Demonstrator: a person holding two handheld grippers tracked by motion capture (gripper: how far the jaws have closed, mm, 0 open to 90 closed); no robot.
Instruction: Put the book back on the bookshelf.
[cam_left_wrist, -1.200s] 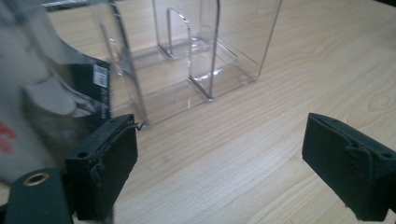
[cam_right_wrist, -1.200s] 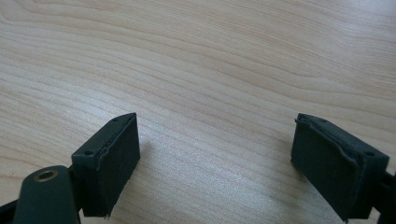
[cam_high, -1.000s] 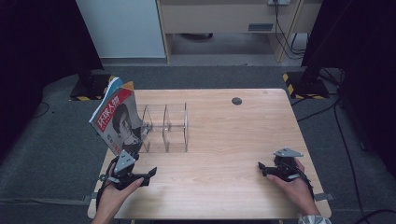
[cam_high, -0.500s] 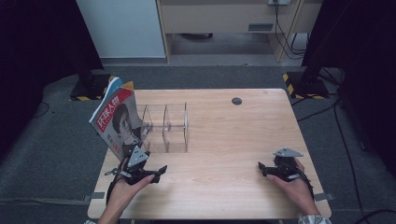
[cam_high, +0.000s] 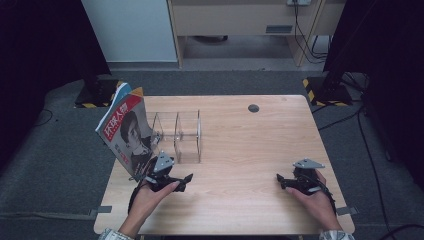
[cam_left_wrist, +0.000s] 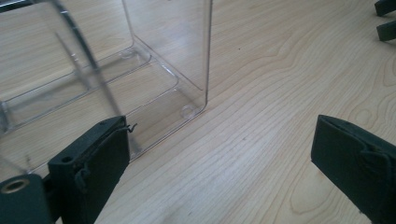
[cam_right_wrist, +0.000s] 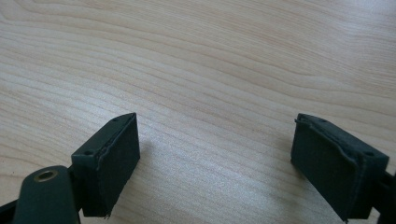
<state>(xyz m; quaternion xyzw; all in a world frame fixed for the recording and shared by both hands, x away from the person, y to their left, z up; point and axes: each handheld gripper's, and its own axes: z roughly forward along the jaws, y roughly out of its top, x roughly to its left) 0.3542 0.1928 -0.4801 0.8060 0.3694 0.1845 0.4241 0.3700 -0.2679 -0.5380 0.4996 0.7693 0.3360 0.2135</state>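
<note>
A clear plastic organizer (cam_high: 177, 135) with upright dividers stands on the left half of the wooden table (cam_high: 250, 145). A red-and-white magazine (cam_high: 127, 132) leans at its left end. My left gripper (cam_high: 186, 182) is just in front of the organizer and points right. Its jaws have just been opening and stand open with nothing between them. In the left gripper view, the organizer's near corner (cam_left_wrist: 163, 60) rises beside the left gripper (cam_left_wrist: 217, 135). My right gripper (cam_high: 280, 182) rests near the front right edge, open over bare wood (cam_right_wrist: 215, 126).
A small dark round disc (cam_high: 253, 108) sits in the tabletop at the back right. A pale cabinet (cam_high: 240, 20) stands beyond the table on dark carpet, with cables at the right. The other gripper's jaw tips (cam_left_wrist: 385, 18) show at the top right of the left gripper view.
My left hand has slid right and slightly away from the table's front left corner, stopping in front of the organizer. The right hand has stayed put.
</note>
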